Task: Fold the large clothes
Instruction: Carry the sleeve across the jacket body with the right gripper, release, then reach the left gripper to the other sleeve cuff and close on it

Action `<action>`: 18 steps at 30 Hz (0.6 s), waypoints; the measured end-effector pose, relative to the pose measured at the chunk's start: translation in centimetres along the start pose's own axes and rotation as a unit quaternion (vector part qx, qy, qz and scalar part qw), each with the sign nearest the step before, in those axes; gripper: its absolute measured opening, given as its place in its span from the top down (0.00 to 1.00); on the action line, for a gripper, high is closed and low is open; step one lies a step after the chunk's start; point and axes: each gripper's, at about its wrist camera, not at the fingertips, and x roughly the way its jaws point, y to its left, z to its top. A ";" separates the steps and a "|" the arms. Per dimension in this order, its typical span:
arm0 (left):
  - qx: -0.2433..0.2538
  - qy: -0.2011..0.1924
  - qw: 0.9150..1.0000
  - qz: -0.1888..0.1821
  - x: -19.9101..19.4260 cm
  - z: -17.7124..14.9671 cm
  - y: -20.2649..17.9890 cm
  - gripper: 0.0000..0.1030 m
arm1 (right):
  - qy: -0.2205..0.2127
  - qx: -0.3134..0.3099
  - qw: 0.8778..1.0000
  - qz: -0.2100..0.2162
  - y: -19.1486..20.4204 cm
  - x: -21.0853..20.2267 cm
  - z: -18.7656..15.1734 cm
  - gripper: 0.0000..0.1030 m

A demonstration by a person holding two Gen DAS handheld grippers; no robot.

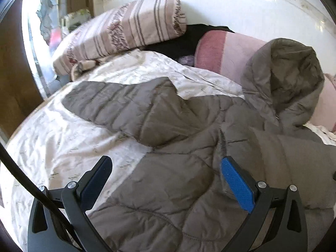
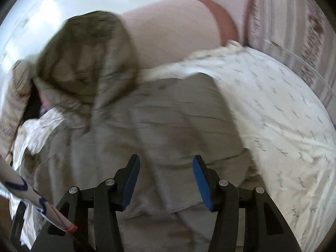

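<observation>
Your quilted grey-brown hooded jacket (image 1: pixel 189 138) lies spread across the bed (image 1: pixel 42 138), on the white printed bedspread (image 2: pixel 283 115). Its hood (image 1: pixel 287 79) rests up against the pink pillow (image 1: pixel 229 52) at the head of the bed, and one sleeve (image 1: pixel 117 105) stretches out flat toward the bed's left edge. Your left tool (image 1: pixel 166 161) hangs above the jacket's lower body with its jaws wide apart and nothing between the blue pads; one finger is over the bedspread, the other over the jacket near its zip. Your right tool (image 2: pixel 166 161) hovers above the jacket's other side with its jaws set moderately apart. The padded fabric shows between the pads, but they do not press on it. That view is smeared by motion, so the fold under the right tool is probably the other sleeve laid over the body, though you cannot be sure of it. A striped folded blanket (image 1: pixel 126 31) sits at the head of the bed toward the left corner, with a black cloth (image 1: pixel 184 40) between it and the pink pillow.
</observation>
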 end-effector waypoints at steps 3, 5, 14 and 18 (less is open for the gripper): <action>0.037 0.032 0.999 -0.019 1.2 -0.5 -1.5 0.00 | 0.015 -0.032 0.999 0.026 2.2 0.4 -1.5 0.45; 0.067 0.070 0.995 -0.019 2.9 -1.1 -2.6 0.00 | 0.030 -0.052 0.998 0.023 3.3 1.6 -2.5 0.44; 0.058 0.082 0.995 -0.025 2.8 -0.7 -1.8 0.00 | 0.044 -0.086 0.995 0.020 5.4 0.7 -4.5 0.42; 0.043 0.059 0.997 -0.035 1.7 0.1 -1.4 0.00 | 0.027 -0.088 0.995 0.038 6.2 -2.3 -6.0 0.40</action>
